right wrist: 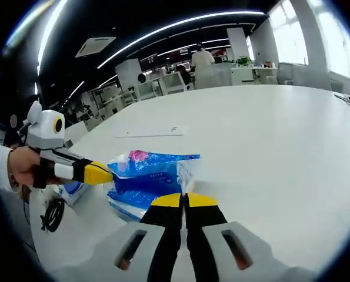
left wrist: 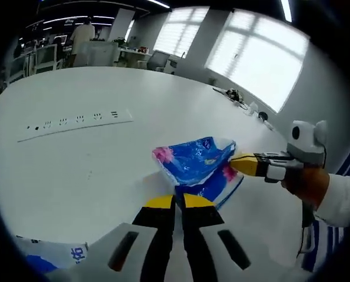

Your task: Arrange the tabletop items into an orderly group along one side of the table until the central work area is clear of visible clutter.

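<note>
Blue plastic bag [left wrist: 199, 163] pinched by both tools, contents indiscernible

- You had one white table [left wrist: 104, 176] under your work.
- You had two tongs: left tongs [left wrist: 179, 201], right tongs [right wrist: 184, 200].
- You had one blue plastic bag [left wrist: 198, 160].
- You had one power strip [left wrist: 75, 124].

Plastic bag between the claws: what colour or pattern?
Blue plastic bag with pink flower prints; clearest in the left gripper view.
</note>
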A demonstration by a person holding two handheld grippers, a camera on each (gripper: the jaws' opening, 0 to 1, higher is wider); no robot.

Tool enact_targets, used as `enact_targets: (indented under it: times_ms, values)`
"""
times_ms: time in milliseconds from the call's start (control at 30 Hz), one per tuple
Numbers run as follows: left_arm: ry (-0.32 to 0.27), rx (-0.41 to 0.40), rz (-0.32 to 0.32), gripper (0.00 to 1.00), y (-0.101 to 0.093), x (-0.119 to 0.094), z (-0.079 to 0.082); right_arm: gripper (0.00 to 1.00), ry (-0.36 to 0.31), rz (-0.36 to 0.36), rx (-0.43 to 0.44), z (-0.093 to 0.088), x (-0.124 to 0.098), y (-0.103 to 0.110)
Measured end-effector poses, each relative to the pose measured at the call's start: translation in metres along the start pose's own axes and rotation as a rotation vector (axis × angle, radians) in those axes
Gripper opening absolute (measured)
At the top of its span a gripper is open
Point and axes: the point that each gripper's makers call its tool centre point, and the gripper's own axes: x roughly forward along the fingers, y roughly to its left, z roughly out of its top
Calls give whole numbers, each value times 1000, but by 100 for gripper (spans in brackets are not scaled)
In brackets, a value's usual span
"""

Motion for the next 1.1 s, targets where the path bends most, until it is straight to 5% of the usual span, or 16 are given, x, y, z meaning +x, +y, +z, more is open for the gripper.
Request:
enact_targets:
  times_ms: [700, 1100]
  values:
    - [14, -27, 5, 1, 3, 13, -9, 0, 35, -19, 20, -16, 10, -11]
    - [14, -23, 14, 13, 5, 14, -10, 6, 64, -30, 43, -21, 11, -14]
